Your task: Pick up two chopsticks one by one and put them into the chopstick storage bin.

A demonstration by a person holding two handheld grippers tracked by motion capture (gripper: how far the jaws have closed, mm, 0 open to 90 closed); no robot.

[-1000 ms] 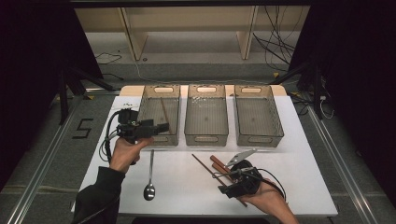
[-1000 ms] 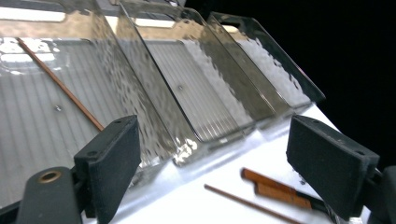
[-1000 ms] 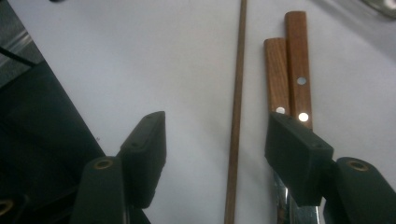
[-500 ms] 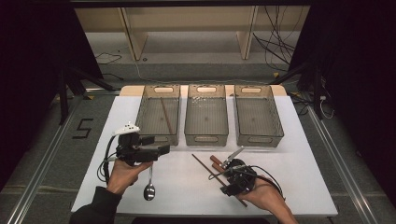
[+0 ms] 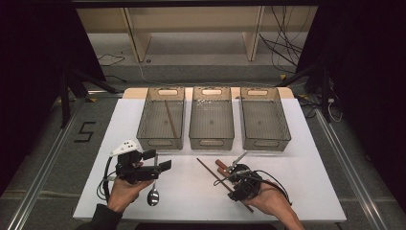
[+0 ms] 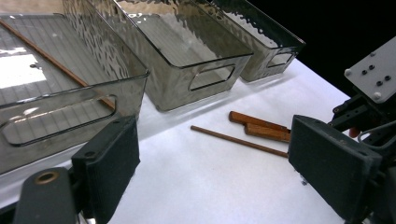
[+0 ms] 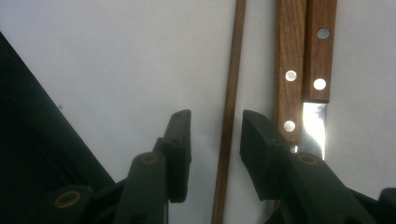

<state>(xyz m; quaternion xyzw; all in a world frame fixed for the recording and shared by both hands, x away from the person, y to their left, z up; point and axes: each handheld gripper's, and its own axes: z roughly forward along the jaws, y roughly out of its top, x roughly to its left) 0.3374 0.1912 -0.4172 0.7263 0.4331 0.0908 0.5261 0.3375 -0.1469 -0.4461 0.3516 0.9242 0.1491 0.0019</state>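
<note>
My right gripper [image 7: 215, 126] points down at the white table [image 5: 191, 191] with its jaws on either side of a thin brown chopstick [image 7: 232, 93]. They have just been closing, and a gap still shows on both sides of the stick. Two wooden-handled knives [image 7: 289, 56] lie just right of it. From above, the right gripper [image 5: 234, 176] sits on the chopstick [image 5: 208, 167] at the front right. My left gripper [image 5: 158, 160] hovers wide open and holds nothing, above a metal spoon [image 5: 153, 195]. The left gripper [image 6: 215, 140] looks across at the chopstick [image 6: 238, 141].
Three smoky clear bins stand in a row behind: the left bin [image 5: 160, 141] holds one chopstick [image 5: 170, 117], and the middle bin [image 5: 211, 141] and right bin [image 5: 266, 142] look bare. The table's front edge runs close below both hands.
My left gripper has come down from beside the left bin toward the front, over the spoon. My right gripper's jaws have narrowed around the chopstick while staying in place.
</note>
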